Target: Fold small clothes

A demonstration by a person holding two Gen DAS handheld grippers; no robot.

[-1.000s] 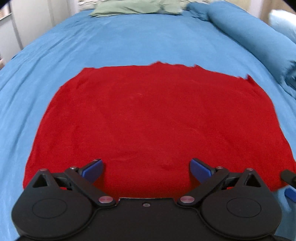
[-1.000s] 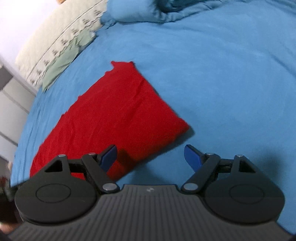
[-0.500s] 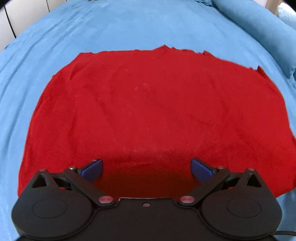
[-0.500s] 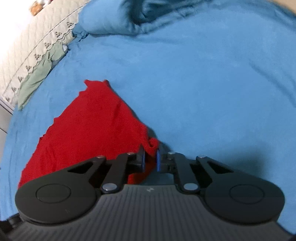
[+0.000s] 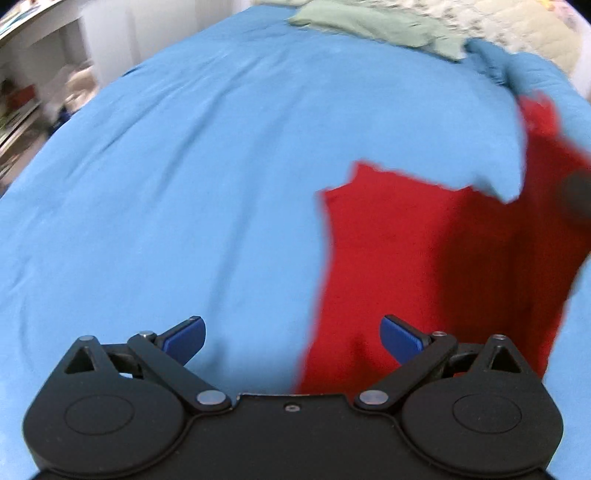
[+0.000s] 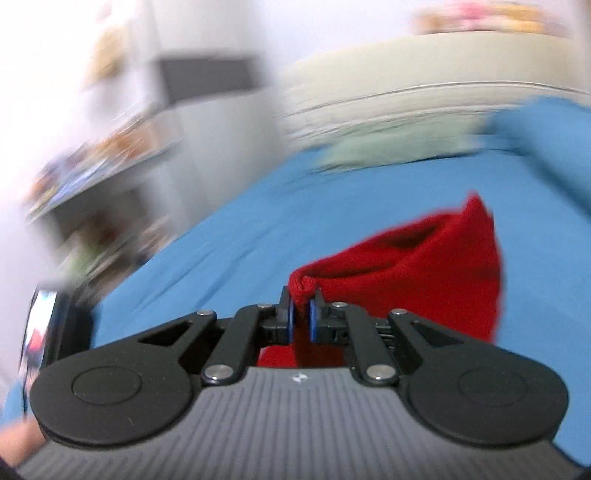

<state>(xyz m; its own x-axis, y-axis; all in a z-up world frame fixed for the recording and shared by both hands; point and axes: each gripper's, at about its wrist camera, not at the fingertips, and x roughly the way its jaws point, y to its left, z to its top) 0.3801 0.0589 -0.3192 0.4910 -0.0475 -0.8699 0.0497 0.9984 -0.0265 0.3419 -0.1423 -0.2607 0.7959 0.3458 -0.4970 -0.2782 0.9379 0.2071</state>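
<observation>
A red knitted cloth (image 5: 424, 266) lies partly on the blue bed sheet (image 5: 184, 177), at the right of the left wrist view, with its far right part lifted off the bed. My left gripper (image 5: 291, 338) is open and empty, over the cloth's left edge. My right gripper (image 6: 302, 314) is shut on a corner of the red cloth (image 6: 417, 273) and holds it up above the bed, so the cloth hangs in a bulging fold behind the fingers. The right wrist view is blurred by motion.
A pale green pillow (image 5: 373, 26) and a cream quilted headboard (image 6: 424, 92) are at the far end of the bed. A bunched blue duvet (image 5: 517, 70) lies at the far right. White shelves with clutter (image 5: 33, 92) stand left of the bed.
My right gripper lifted the cloth corner it closed on and swung it up and across. The cloth no longer lies flat. My left gripper moved left, off the cloth's middle to its left edge.
</observation>
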